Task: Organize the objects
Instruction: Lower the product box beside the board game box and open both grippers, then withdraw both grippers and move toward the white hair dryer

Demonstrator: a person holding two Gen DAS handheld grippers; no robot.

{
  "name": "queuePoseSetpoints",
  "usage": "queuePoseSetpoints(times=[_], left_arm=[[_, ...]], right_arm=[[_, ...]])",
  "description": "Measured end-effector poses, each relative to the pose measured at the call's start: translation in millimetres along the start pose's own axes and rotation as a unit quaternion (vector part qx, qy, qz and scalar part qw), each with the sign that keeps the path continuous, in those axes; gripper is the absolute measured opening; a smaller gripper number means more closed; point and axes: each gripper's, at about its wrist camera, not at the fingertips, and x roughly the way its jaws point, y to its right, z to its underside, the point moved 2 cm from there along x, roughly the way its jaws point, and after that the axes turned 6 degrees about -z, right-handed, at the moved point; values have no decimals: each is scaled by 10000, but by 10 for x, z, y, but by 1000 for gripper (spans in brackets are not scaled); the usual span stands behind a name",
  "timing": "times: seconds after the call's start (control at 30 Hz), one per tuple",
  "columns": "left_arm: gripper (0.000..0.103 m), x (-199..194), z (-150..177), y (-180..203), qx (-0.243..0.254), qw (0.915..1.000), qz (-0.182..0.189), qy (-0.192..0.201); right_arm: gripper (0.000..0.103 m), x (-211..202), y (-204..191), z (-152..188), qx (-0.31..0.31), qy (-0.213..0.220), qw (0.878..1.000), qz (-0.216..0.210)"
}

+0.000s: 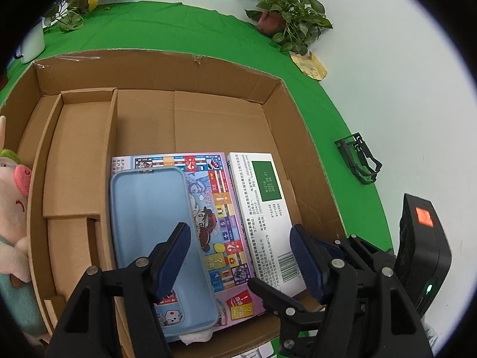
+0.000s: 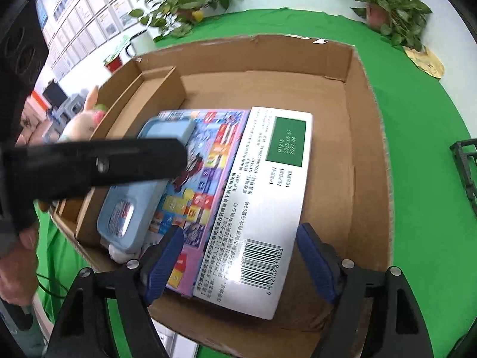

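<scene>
- While I look down my right gripper [image 2: 240, 261], its jaws stand spread, and the near end of the white medicine box [image 2: 268, 208] lies between and below them; neither blue pad presses on it that I can see.
- On the left gripper [image 1: 241, 258] the jaws are spread as well, pinching nothing; its near-side finger hangs over the blue case [image 1: 155, 232], the other over the near end of the white medicine box.
- Beneath both sets of jaws sits the cardboard box [image 2: 369, 155], open at the top, on a green cloth [image 1: 208, 29].
- Left of my right jaws, the colourful game box [image 2: 205, 179] lies flat on the carton floor, side against side with the white medicine box.
- Atop that game box, further left, rests the blue case, its near end hanging past the game box edge over something white I cannot make out.
- Across the right view, above and left of the jaws, the black body of the other gripper cuts in front of the case, with a person's hand [image 2: 15, 268] at the left edge.
- Beyond the jaws, the carton's far floor is bare cardboard; cardboard dividers [image 1: 86, 137] wall off narrow compartments on its left.
- Outside the left wall sits a pink plush pig [image 1: 12, 208].
- Right of the left jaws, off the cloth, lies a black plastic frame [image 1: 359, 161].
- Farthest off, potted plants [image 1: 286, 15] stand at the cloth's back edge.
</scene>
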Motion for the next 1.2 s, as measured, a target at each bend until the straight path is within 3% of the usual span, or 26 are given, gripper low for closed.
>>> queuePoseSetpoints(times=[0.13, 0.33, 0.37, 0.43, 0.53, 0.57, 0.7, 0.8, 1.0, 1.2], left_arm=[[68, -11, 24, -42, -2, 10000, 13, 16], [68, -113, 144, -30, 223, 9994, -77, 258], [68, -171, 168, -22, 278, 9988, -136, 377], [69, -328, 231, -10, 406, 9962, -305, 706], [74, -602, 363, -5, 601, 9879, -630, 1283], [80, -686, 412, -1, 652, 9841, -735, 1479], [81, -1022, 667, 38, 919, 9650, -1124, 2185], [82, -1168, 820, 60, 994, 9572, -1315, 2381], [82, -1353, 1139, 99, 940, 9471, -1598, 2618], [82, -1447, 1372, 87, 737, 9468, -1648, 2664]], right_arm=[[78, 3, -113, 84, -285, -191, 9994, 70], [78, -86, -116, 179, 15, -50, 10000, 55], [81, -121, -131, 197, 62, 57, 9999, 100], [100, -229, -165, 247, 123, 357, 9989, 264], [103, -432, -272, 350, 153, 795, 9953, 525], [103, -489, -312, 383, 130, 921, 9935, 652], [103, -760, -439, 527, 100, 1378, 9850, 1030], [103, -997, -585, 676, 90, 1708, 9765, 1311], [103, -1288, -736, 904, 205, 1991, 9691, 1445], [103, -1366, -825, 1137, 187, 1968, 9684, 1518]])
